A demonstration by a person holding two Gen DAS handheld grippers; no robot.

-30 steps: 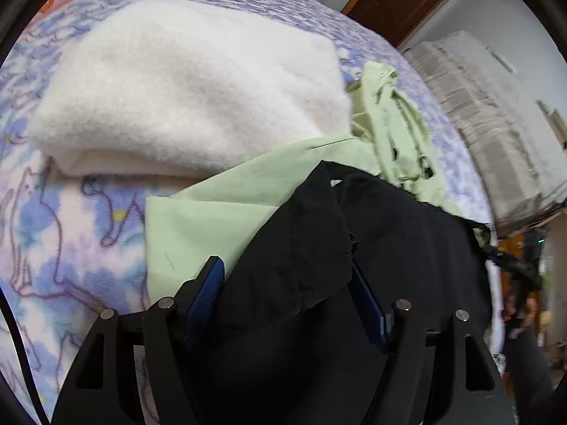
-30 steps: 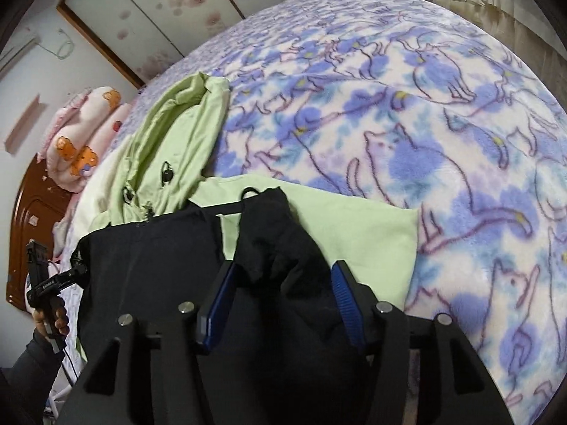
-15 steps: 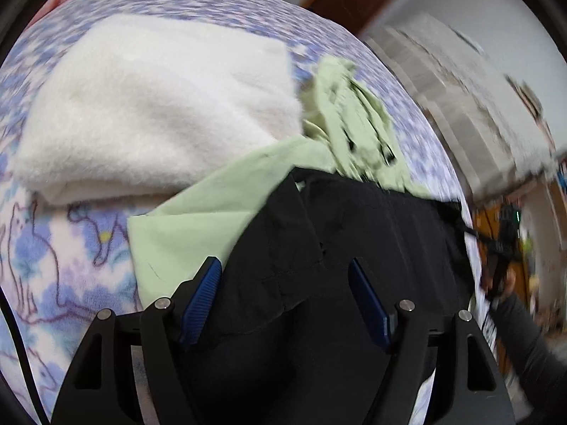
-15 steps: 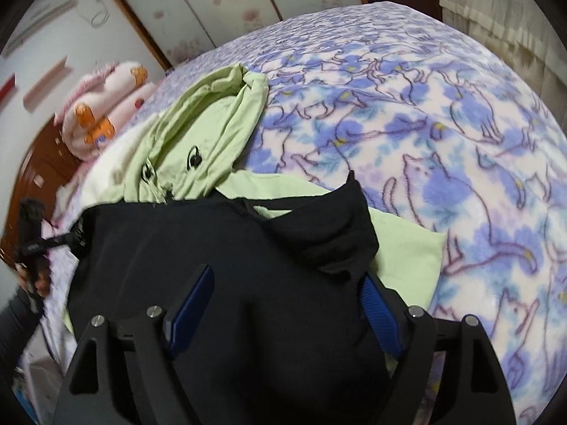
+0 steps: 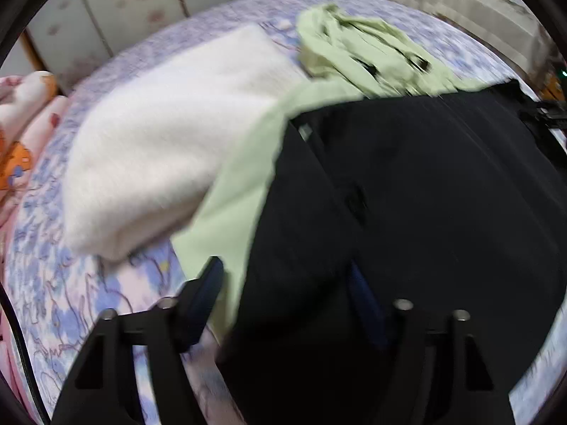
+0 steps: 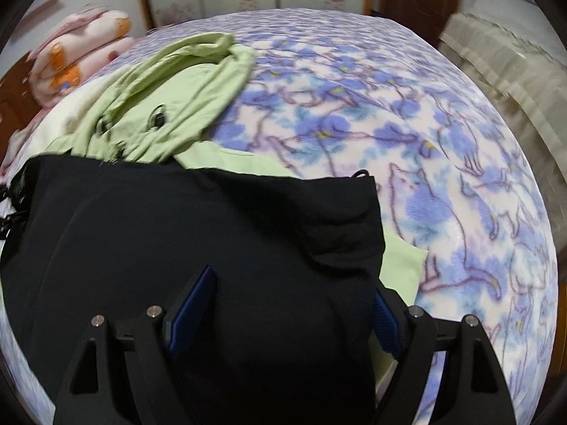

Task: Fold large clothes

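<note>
A black garment [image 5: 425, 194] lies spread on top of a light green hooded jacket [image 5: 372, 56] on the bed. My left gripper [image 5: 283, 265] is over the black garment's near left edge. Its jaws are closing, with black cloth and a strip of green between them, and the pads do not visibly press. In the right wrist view the black garment [image 6: 212, 230] fills the near half, with the green jacket [image 6: 170, 106] beyond it. My right gripper [image 6: 292, 276] stands wide open, with black cloth lying loose between its fingers.
The bed has a fleece cover [image 6: 389, 106] printed with blue cats. A folded white fluffy blanket [image 5: 170, 134] lies left of the clothes. A pink and orange quilt [image 6: 81, 46] is at the far left. Wardrobe doors, a wooden door and a curtain ring the bed.
Both views have rolled and shifted. The right jaws widened and let the bunched black cloth fall flat. The left jaws have come closer together over the garment's edge.
</note>
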